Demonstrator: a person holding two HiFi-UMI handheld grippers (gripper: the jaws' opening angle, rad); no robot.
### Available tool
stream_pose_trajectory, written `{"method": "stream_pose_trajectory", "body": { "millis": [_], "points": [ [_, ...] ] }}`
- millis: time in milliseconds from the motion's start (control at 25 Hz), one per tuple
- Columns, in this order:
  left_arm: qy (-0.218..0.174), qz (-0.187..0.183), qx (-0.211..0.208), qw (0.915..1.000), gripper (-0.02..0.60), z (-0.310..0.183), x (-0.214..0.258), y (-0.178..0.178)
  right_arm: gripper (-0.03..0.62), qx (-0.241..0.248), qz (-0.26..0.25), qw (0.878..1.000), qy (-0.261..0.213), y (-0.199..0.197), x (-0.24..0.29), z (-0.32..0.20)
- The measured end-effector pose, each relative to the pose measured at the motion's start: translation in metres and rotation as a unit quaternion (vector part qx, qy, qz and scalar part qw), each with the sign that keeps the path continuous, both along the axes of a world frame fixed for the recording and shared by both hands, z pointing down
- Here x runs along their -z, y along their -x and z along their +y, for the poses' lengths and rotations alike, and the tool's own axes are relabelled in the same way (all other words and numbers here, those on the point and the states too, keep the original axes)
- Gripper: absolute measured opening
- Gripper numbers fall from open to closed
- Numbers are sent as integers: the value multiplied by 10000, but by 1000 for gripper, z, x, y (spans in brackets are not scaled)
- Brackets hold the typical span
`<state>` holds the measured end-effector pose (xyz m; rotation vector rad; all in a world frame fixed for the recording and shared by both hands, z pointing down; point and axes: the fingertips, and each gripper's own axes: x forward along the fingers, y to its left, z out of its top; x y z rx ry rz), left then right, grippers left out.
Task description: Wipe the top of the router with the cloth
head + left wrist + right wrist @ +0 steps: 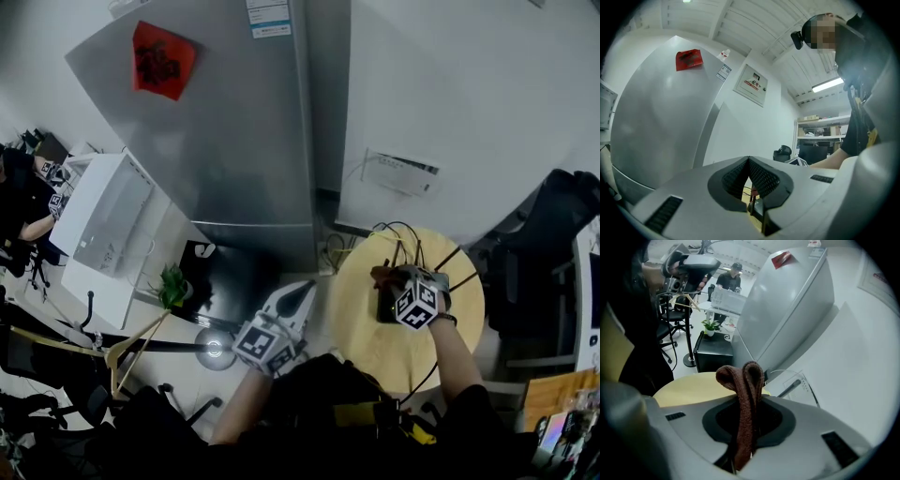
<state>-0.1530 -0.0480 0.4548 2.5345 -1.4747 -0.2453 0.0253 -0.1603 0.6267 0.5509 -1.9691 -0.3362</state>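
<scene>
Pale wood makes up the round table (370,342), which stands at the person's right and serves here as the landmark for everything else.

Nearest the body, off the table's left edge and over the floor, the left gripper (298,292) hangs idle. Its own view shows the pads pressed together at the tip with nothing between them.

Over the middle of the table, the right gripper (401,281) is clamped on the cloth (743,380), a brown, looped strip of terry-like fabric that stands up between the jaws and flops over at its top. The cloth looks soft, light and limp. It will likely fold under pressure rather than push, so a bunched hold low down, as it is now, should give a firm wad to press with.

Just beneath that gripper, on the table's far half, sits the router (386,305), dark and low. I cannot tell whether the cloth touches it. Its thin antennas (448,258) and the cables (398,230) at the table's far edge look easy to snag. The body is probably light enough to slide, so gentle strokes seem wise.

Beyond the table rises a silver fridge (225,122).
</scene>
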Motion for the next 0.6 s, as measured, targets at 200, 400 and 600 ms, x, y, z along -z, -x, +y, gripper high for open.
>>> {"method": "stream_pose_trajectory", "body": {
  "millis": [200,400,600],
  "points": [
    [-59,38,-156,9999,-8,-6,2,-9,66,-48,-124,9998,-171,-3,22,-3],
    [101,-45,-370,9993,-8,-7,-5,-17,66,-148,-353,9988,-294,-2,41,-5],
    [13,-48,-480,9988,-8,-13,-1,-22,66,-223,-608,9971,-399,-4,62,-11]
  ]
}}
